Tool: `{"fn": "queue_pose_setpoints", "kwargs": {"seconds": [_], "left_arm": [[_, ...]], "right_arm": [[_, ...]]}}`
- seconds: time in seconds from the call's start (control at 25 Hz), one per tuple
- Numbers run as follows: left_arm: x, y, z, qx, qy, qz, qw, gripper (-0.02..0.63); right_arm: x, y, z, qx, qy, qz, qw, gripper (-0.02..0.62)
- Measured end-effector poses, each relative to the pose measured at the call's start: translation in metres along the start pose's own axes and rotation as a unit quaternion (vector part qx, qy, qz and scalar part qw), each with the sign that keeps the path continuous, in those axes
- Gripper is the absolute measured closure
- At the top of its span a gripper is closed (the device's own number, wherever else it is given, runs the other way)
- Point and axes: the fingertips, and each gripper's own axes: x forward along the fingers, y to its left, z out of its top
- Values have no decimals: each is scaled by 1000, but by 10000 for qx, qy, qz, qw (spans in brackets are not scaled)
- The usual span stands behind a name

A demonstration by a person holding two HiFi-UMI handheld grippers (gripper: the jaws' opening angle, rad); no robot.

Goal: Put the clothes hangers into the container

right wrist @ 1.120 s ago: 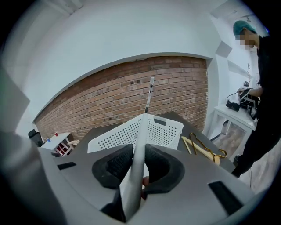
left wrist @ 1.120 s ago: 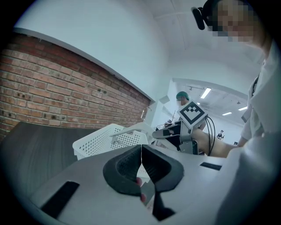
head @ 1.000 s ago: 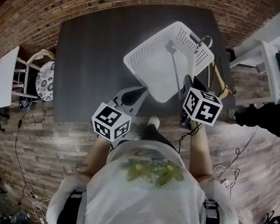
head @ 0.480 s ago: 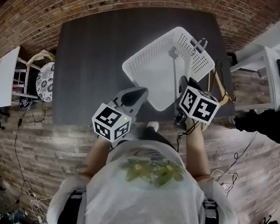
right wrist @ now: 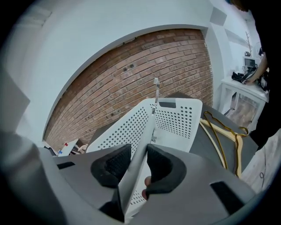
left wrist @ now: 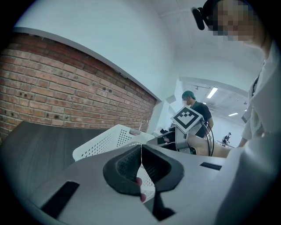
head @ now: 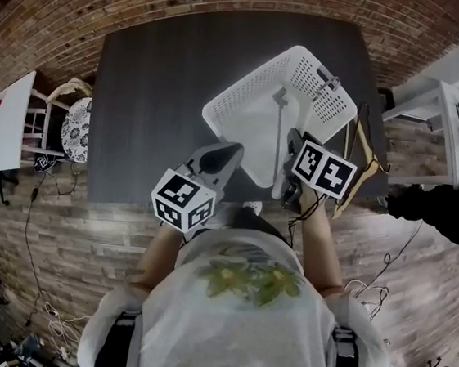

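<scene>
A white perforated basket stands on the dark table. A white hanger lies in it, its metal hook over the far rim. My right gripper is at the basket's near right edge. In the right gripper view the hanger runs between the jaws of the right gripper, which have just been opening; a gap shows at the left pad. Two wooden hangers lie on the table right of the basket. My left gripper is shut and empty by the basket's near corner.
A chair with a patterned seat stands left of the table. A white side table and a person in dark clothes are at the right. Cables lie on the wooden floor. The wooden hangers lie near the table's right edge.
My right gripper has sunk and shifted left with the white hanger, whose hook has come down to the basket's far rim. The left gripper has barely moved.
</scene>
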Motion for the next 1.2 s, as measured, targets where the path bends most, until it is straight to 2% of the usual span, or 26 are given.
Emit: {"fn": "queue_pose_setpoints", "kwargs": {"seconds": [0.16, 0.32, 0.48, 0.64, 1.0, 1.2], "left_arm": [[0, 4, 0, -25, 6, 26, 10000, 575], [-2, 8, 0, -61, 10, 57, 10000, 575], [-4, 11, 1, -79, 1, 86, 9999, 575], [-8, 13, 2, -89, -20, 154, 9998, 575], [-18, 23, 1, -162, -32, 293, 9994, 575], [-21, 21, 1, -150, -38, 286, 9995, 575]], "right_arm": [[6, 7, -5, -384, 76, -104, 9992, 458], [13, 13, -9, -1004, 29, -306, 9945, 446], [16, 22, -6, -1918, -55, -574, 9797, 442], [22, 40, -9, -2516, 63, -501, 9665, 442], [36, 60, -17, -2750, 280, -175, 9609, 460], [35, 67, -13, -2723, 186, -25, 9620, 460]]}}
